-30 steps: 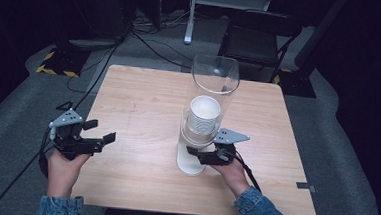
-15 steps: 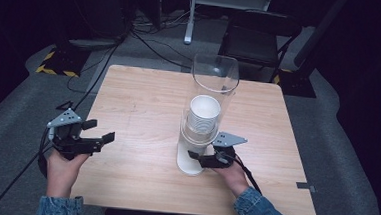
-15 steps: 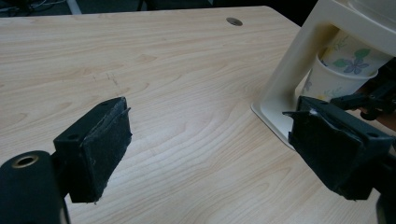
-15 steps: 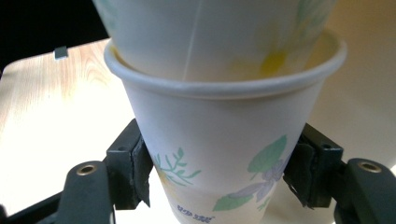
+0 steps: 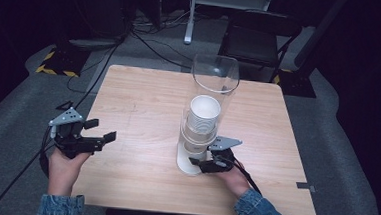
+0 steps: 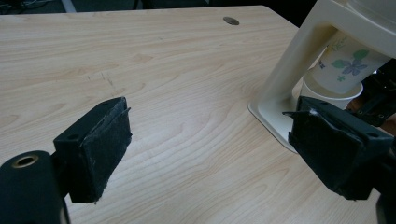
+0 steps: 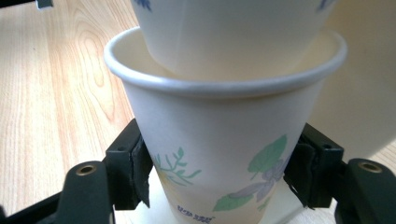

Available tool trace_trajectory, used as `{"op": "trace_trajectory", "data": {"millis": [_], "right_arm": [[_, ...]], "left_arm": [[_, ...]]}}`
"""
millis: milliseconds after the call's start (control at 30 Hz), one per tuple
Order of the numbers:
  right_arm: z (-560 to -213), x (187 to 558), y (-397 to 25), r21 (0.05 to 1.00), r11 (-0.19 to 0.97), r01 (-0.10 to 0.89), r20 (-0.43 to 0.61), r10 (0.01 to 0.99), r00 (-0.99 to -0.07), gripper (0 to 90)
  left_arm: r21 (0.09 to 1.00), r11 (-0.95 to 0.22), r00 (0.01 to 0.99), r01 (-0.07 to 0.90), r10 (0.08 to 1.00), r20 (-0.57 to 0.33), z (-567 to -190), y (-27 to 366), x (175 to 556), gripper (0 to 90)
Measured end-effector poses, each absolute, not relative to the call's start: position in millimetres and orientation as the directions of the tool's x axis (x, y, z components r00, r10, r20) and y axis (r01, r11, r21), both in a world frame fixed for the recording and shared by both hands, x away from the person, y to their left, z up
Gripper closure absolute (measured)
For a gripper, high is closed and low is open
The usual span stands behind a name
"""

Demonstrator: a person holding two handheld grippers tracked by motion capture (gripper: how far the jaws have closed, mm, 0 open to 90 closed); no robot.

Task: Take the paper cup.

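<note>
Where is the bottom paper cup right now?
In the right gripper view the bottom cup sits between the right tongs, under the dispenser near the table's front middle.

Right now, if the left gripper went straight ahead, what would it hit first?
Probably the cream base of the cup dispenser, which lies ahead between the open jaws of the left gripper; bare table comes before it. Depth is uncertain.
</note>
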State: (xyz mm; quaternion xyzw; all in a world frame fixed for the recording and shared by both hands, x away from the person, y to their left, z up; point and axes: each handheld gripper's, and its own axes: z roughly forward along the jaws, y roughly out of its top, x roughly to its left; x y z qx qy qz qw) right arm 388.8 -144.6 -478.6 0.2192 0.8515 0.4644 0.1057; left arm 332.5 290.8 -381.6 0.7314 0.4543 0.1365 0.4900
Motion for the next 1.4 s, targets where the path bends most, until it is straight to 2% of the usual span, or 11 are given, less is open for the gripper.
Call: {"op": "trace_trajectory", "data": {"millis": [433, 1033, 1400], "right_arm": [[-477.0, 382.9, -162.2, 0.818, 0.488, 0.305, 0.031, 0.492, -0.870, 32.7], [-462.7, 377.8, -195.1, 0.806, 0.509, 0.302, -0.037, 0.552, -0.833, 32.6], [-450.0, 387.9, -226.0, 0.854, 0.400, 0.332, 0.012, 0.624, -0.782, 32.4]], "left_arm": [[0.837, -0.111, 0.564, 0.536, 0.785, -0.257, -382.8, 286.6, 343.1, 12.8], [0.830, -0.124, 0.582, 0.544, 0.768, -0.267, -384.6, 276.9, 358.2, 12.8], [0.830, -0.127, 0.580, 0.543, 0.772, -0.261, -384.4, 276.9, 356.8, 12.8]]}}
